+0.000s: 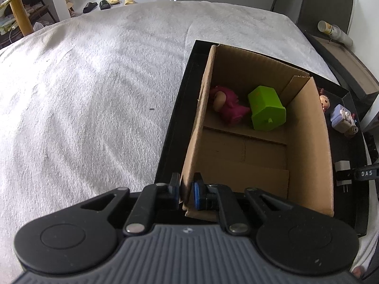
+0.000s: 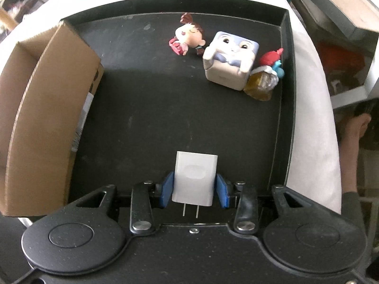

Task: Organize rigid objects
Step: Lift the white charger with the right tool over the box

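- The left gripper (image 1: pixel 185 193) is clamped on the near wall of the open brown cardboard box (image 1: pixel 305 142), which stands in the shallow black tray (image 2: pixel 287 75).
- Inside the box lie a magenta plush toy (image 1: pixel 227 107) and a green plastic block (image 1: pixel 266 108), side by side.
- The right gripper (image 2: pixel 194 190) has its blue pads around the white 2-prong wall charger (image 2: pixel 195 177); the right pad stands just off it, so the jaws are released.
- The charger lies on the tray floor, well apart from the figurines (image 2: pixel 231 59).

Past the right gripper (image 2: pixel 195 193), the small red-and-blue toy (image 2: pixel 272 60) sits half hidden behind the cube-shaped figure (image 2: pixel 231 59). The cardboard box (image 2: pixel 47 118) to its left runs off the frame. Whether the pads touch the white charger (image 2: pixel 194 179) is unclear.
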Available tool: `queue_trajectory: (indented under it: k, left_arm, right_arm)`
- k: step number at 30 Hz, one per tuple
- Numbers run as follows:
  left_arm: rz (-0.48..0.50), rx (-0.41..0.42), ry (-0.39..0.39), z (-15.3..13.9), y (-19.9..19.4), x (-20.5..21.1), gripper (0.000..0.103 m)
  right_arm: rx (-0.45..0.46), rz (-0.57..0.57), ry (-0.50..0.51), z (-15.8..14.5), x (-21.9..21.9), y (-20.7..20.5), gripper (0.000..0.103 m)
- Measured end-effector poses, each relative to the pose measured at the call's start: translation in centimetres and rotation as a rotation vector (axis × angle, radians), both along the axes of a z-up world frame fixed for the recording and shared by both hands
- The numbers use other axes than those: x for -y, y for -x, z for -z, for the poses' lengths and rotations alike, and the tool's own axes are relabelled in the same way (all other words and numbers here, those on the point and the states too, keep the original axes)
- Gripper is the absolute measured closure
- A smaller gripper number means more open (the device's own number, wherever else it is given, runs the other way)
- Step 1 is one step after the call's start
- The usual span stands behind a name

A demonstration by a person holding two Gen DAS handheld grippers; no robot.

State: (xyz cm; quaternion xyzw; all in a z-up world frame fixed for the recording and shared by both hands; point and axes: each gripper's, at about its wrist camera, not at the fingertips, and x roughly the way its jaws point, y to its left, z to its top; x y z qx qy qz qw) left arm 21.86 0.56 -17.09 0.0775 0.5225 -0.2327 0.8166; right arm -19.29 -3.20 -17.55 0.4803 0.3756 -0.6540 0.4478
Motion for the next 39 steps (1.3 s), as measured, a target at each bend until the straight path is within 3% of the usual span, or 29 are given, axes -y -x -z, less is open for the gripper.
queue_trajectory:
  k: [6, 11, 39]
  left_arm:
    - [0.012, 0.008, -0.003, 0.0, 0.1, 0.1, 0.093]
    - [0.016, 0.012, -0.003, 0.0, 0.0, 0.3, 0.093]
    - [0.045, -0.007, 0.055, 0.2, -0.6, -0.4, 0.092]
  right_arm:
    - [-0.082, -0.029, -0.013, 0.3, 0.4, -1.0, 0.065]
    - [-0.084, -0.041, 0.007, 0.0, 0.7, -2.1, 0.066]
    - [-0.145, -0.259, 0.193, -9.2, 1.9, -9.8, 0.066]
